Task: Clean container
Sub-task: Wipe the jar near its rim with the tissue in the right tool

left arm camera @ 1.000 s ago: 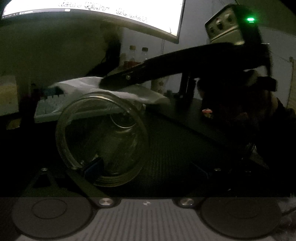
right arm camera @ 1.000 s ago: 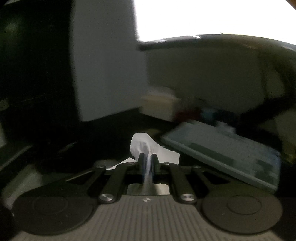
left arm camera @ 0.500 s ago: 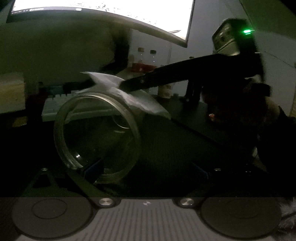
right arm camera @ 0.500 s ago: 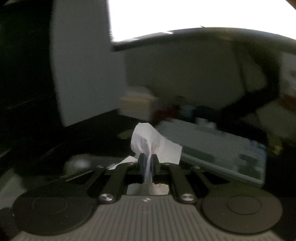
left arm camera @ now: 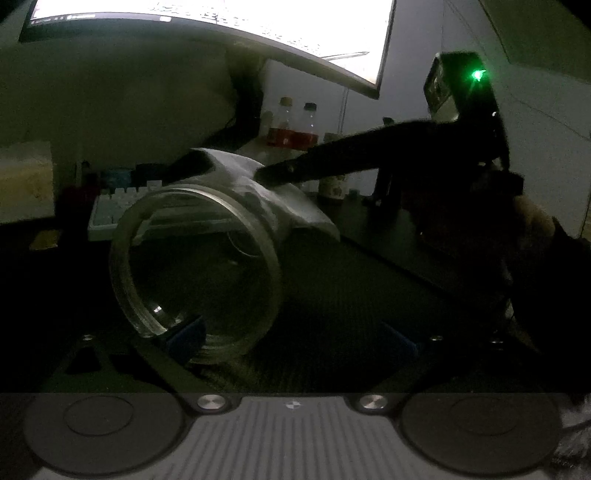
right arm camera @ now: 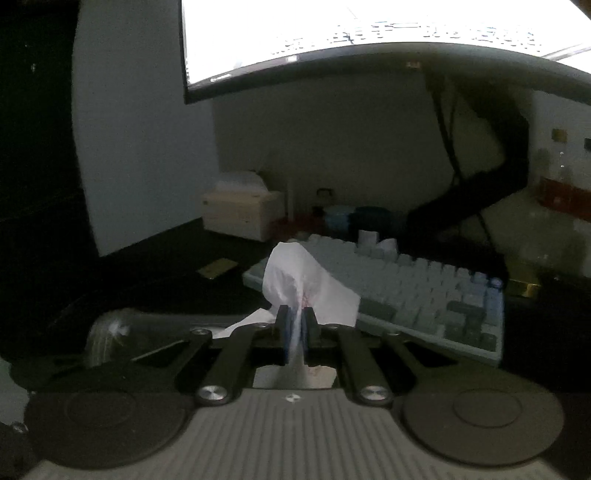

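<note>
Dim desk [left arm camera: 332, 295], monitor [left arm camera: 258, 22] glowing. Your left gripper [left arm camera: 291, 336], jaws spread, has one finger inside the empty glass jar [left arm camera: 195, 266]; your right gripper [right arm camera: 295, 314] pinches a tissue [right arm camera: 295, 280] over its rim.

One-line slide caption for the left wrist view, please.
Left gripper, open, with the tilted glass jar against one finger, while the right gripper brings a white tissue to its rim.

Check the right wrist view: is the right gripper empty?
No, the right gripper is shut on a white tissue, which bunches out ahead of its closed fingers above the keyboard.
</note>
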A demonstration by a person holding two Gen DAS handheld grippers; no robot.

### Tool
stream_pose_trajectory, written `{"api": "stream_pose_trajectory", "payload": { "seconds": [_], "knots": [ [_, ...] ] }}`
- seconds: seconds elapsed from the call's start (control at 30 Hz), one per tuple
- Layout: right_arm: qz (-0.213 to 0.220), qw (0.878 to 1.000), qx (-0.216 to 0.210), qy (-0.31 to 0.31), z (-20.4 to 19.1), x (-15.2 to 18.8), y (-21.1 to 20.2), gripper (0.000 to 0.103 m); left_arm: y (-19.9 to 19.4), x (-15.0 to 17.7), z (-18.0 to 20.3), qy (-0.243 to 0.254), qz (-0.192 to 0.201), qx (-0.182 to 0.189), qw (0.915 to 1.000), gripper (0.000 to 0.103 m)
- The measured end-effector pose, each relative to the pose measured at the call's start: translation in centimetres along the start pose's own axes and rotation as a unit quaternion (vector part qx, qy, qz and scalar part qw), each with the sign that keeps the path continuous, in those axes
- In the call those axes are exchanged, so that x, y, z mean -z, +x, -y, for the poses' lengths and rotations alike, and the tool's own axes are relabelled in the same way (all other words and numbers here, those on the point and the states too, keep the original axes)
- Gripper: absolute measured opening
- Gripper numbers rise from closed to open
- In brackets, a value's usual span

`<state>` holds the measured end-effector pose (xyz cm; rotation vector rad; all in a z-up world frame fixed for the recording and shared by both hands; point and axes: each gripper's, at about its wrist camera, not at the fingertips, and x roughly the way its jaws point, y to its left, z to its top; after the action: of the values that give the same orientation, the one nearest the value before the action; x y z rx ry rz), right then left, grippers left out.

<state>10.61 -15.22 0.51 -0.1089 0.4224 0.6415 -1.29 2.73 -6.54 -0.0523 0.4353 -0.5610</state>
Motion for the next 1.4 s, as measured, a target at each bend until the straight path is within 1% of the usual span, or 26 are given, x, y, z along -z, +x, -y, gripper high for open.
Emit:
{"api": "stream_pose_trajectory", "payload": {
  "seconds": [0.03, 0.07, 0.1, 0.13, 0.17, 0.2, 0.27, 0.3, 0.37, 0.43, 0.47, 0.53, 0.57, 0.6, 0.63, 0.7, 0.83, 0.87, 0.9, 0.97, 1.0, 1.07, 1.17, 1.2, 1.33, 1.4],
  "knots": [
    [0.004, 1.000, 0.002, -0.006, -0.2, 0.2, -0.1, 0.009, 0.1, -0.1, 0.0, -0.007, 0.003, -0.010, 0.9999, 0.098],
    [0.008, 1.000, 0.001, -0.009, -0.3, 0.3, -0.2, 0.009, 0.2, -0.2, 0.1, -0.015, 0.016, -0.040, 0.9989, 0.082],
    [0.011, 1.000, -0.003, -0.007, -0.3, 0.5, -0.4, 0.008, 0.3, -0.3, 0.3, -0.023, 0.029, -0.071, 0.9968, 0.059],
    [0.013, 1.000, -0.009, 0.000, -0.2, 0.7, -0.6, 0.008, 0.2, -0.2, 0.6, -0.021, 0.043, -0.068, 0.9965, 0.046],
    [0.014, 1.000, -0.019, 0.012, 0.0, 0.9, -0.9, 0.008, 0.1, -0.2, 0.9, -0.019, 0.058, -0.063, 0.9961, 0.027],
    [0.016, 0.999, -0.028, 0.022, 0.2, 1.1, -1.4, 0.008, 0.0, -0.1, 1.1, -0.016, 0.073, -0.059, 0.9955, 0.013],
    [0.025, 0.999, -0.033, 0.025, -0.2, 1.6, -2.4, 0.008, -0.2, 0.0, 1.7, -0.011, 0.103, -0.049, 0.9934, 0.009],
    [0.030, 0.999, -0.035, 0.026, -0.3, 1.8, -2.9, 0.008, -0.1, 0.0, 2.1, -0.002, 0.105, -0.034, 0.9939, 0.006],
    [0.037, 0.998, -0.045, 0.032, -0.3, 2.1, -4.0, 0.008, -0.1, 0.1, 2.6, 0.011, 0.103, -0.009, 0.9945, 0.007],
    [0.038, 0.996, -0.069, 0.043, -0.1, 2.5, -5.1, 0.008, 0.0, 0.2, 2.7, 0.017, 0.096, 0.016, 0.9951, 0.007],
    [0.038, 0.995, -0.082, 0.046, 0.0, 2.7, -5.8, 0.008, -0.1, 0.3, 2.6, 0.019, 0.093, 0.035, 0.9949, 0.007],
    [0.046, 0.993, -0.095, 0.046, 0.1, 3.5, -7.3, 0.008, -0.6, 0.6, 2.4, 0.025, 0.091, 0.098, 0.9907, 0.007],
    [0.053, 0.993, -0.094, 0.048, 0.1, 4.0, -8.2, 0.008, -0.9, 0.7, 2.4, 0.031, 0.093, 0.117, 0.9883, 0.007],
    [0.057, 0.993, -0.090, 0.049, 0.0, 4.5, -8.9, 0.008, -1.0, 0.6, 2.7, 0.038, 0.091, 0.119, 0.9880, 0.006],
    [0.059, 0.993, -0.086, 0.050, -0.1, 4.9, -9.4, 0.008, -0.9, 0.6, 3.0, 0.042, 0.084, 0.109, 0.9896, 0.006],
    [0.054, 0.994, -0.086, 0.050, -0.5, 5.4, -9.6, 0.008, -0.2, 0.4, 3.2, 0.034, 0.057, 0.088, 0.9939, 0.007],
    [0.052, 0.994, -0.089, 0.035, -1.6, 4.7, -8.8, 0.008, 0.6, 1.0, 3.1, 0.053, 0.040, 0.082, 0.9944, 0.010],
    [0.051, 0.994, -0.093, 0.026, -2.1, 4.4, -8.6, 0.008, 0.7, 1.1, 3.1, 0.054, 0.039, 0.077, 0.9948, 0.015],
    [0.048, 0.994, -0.103, 0.011, -2.7, 4.1, -8.3, 0.009, 0.8, 1.2, 3.1, 0.054, 0.038, 0.071, 0.9953, 0.022],
    [0.043, 0.992, -0.114, -0.021, -3.8, 3.5, -7.8, 0.009, 1.1, 1.3, 3.1, 0.055, 0.037, 0.060, 0.9960, 0.032],
    [0.040, 0.993, -0.110, -0.029, -4.0, 3.2, -7.4, 0.009, 1.2, 1.3, 3.1, 0.056, 0.036, 0.055, 0.9963, 0.032],
    [0.030, 0.995, -0.092, -0.025, -3.3, 2.7, -6.5, 0.008, 1.4, 1.4, 3.0, 0.057, 0.034, 0.044, 0.9968, 0.032],
    [0.018, 1.000, -0.020, 0.001, -1.5, 2.4, -5.1, 0.008, 1.8, 1.6, 3.0, 0.058, 0.032, 0.027, 0.9974, 0.034],
    [0.021, 1.000, -0.004, 0.003, -1.5, 2.6, -5.0, 0.009, 1.8, 1.5, 3.0, 0.058, 0.031, 0.024, 0.9975, 0.034],
    [0.046, 0.998, -0.036, -0.014, -3.7, 3.3, -5.6, 0.009, 2.2, 1.2, 3.3, 0.059, 0.028, 0.012, 0.9978, 0.034],
    [0.050, 0.996, -0.064, -0.031, -4.6, 3.3, -6.1, 0.008, 2.3, 1.0, 3.5, 0.060, 0.027, 0.006, 0.9978, 0.035]
  ]
}}
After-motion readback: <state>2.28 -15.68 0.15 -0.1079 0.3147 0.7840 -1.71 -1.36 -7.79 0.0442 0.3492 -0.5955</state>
